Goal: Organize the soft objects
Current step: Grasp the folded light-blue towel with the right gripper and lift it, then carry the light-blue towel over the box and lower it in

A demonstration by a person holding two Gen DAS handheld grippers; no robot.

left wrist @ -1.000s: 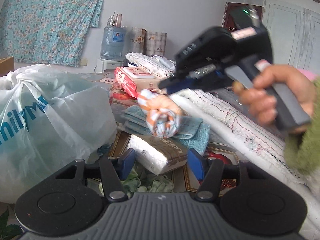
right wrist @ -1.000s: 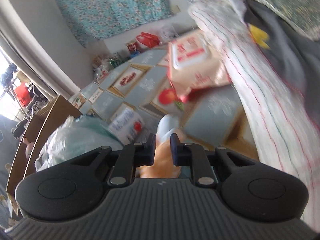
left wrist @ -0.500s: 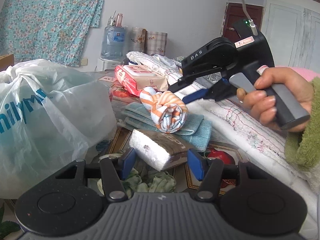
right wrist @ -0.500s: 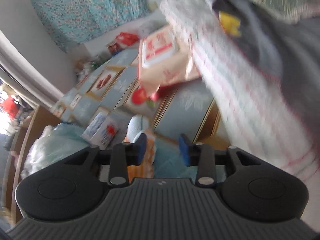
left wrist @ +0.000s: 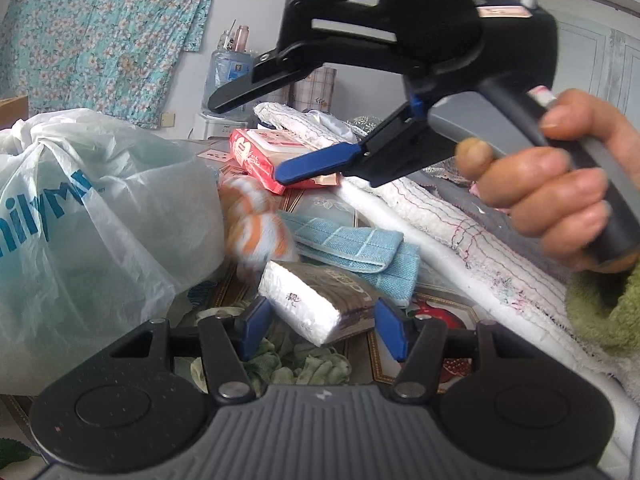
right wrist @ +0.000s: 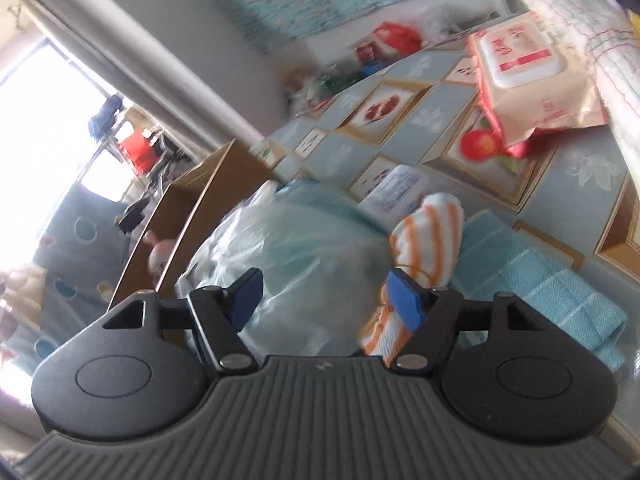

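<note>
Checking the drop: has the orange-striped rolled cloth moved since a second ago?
Yes. The orange-striped rolled cloth left the folded blue towel, going left toward the white plastic bag.

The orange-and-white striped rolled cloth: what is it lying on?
The orange-and-white striped rolled cloth rests partly on a folded light-blue checked towel; its near end leans by the plastic bag, underside hidden.

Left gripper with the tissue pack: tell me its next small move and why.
Probably carry the tissue pack over beside the striped rolled cloth and set it down. The left gripper is clamped on it above the table, while the right gripper is opening with nothing between its jaws.
</note>
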